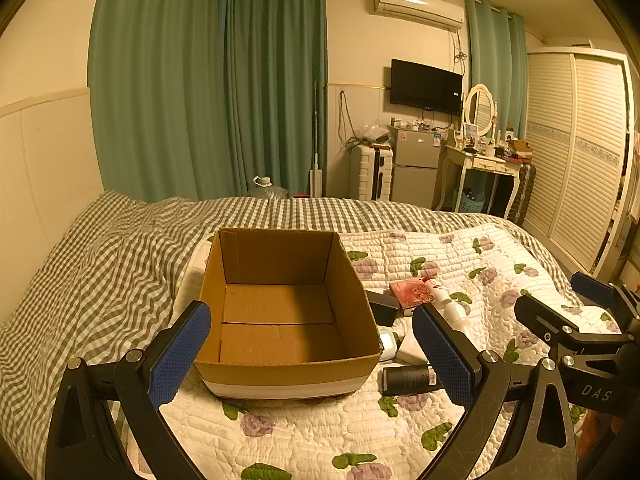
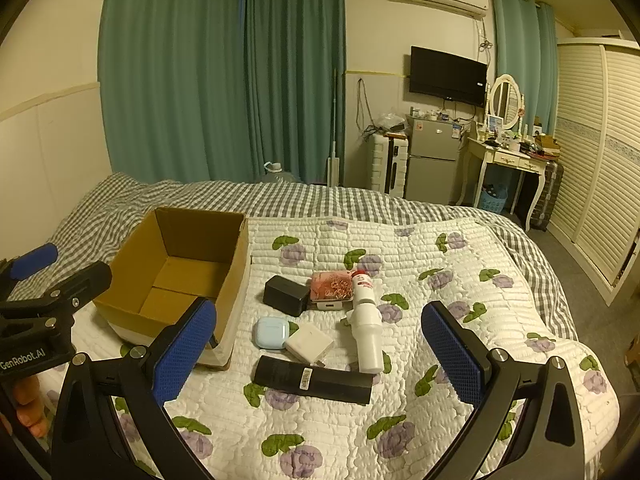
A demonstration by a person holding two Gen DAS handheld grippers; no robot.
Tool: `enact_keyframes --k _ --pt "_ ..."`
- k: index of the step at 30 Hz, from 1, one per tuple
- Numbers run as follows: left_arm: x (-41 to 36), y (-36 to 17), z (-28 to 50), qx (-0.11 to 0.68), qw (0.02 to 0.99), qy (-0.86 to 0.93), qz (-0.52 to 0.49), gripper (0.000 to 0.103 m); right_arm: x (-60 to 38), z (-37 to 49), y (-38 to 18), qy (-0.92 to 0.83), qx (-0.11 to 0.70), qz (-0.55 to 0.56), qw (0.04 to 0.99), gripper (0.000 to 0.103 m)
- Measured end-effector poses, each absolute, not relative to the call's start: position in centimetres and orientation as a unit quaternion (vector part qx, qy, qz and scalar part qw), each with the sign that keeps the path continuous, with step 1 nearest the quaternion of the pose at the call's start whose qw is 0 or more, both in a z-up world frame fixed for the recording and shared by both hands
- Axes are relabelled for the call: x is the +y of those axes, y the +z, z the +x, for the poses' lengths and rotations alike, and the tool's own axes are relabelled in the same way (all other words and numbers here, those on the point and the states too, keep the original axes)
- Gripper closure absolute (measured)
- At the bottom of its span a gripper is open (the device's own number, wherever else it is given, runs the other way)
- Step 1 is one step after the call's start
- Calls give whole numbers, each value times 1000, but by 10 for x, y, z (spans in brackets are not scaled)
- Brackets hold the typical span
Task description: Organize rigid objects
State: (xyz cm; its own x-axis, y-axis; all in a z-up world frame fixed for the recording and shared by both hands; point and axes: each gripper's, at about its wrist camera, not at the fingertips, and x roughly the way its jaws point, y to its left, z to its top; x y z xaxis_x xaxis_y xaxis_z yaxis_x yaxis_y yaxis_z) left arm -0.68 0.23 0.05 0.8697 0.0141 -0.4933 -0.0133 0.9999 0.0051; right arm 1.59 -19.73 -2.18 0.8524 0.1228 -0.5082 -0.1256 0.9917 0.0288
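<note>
An empty open cardboard box point(image 1: 280, 316) point(image 2: 176, 276) stands on the floral quilt. To its right lie a black box point(image 2: 286, 295), a pink packet point(image 2: 332, 284) on a white slab, a white bottle with a red cap point(image 2: 366, 324), a pale blue earbud case point(image 2: 272, 332), a white charger point(image 2: 309, 345) and a long black cylinder point(image 2: 314, 379). My left gripper point(image 1: 316, 354) is open, empty, its jaws on either side of the box's near wall. My right gripper point(image 2: 320, 354) is open, empty, above the cylinder and charger.
The floral quilt point(image 2: 440, 280) lies over a grey checked bedsheet point(image 1: 100, 260). Beyond the bed are green curtains, a water jug point(image 2: 276, 172), a small fridge point(image 2: 432, 164), a vanity table point(image 2: 508, 160) and a louvred wardrobe point(image 2: 592, 152).
</note>
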Motion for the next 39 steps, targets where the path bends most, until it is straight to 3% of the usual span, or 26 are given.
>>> enact_keyframes --k 39 --pt "-28 14 -21 241 970 -2 15 1 -216 -2 -3 70 251 0 965 0"
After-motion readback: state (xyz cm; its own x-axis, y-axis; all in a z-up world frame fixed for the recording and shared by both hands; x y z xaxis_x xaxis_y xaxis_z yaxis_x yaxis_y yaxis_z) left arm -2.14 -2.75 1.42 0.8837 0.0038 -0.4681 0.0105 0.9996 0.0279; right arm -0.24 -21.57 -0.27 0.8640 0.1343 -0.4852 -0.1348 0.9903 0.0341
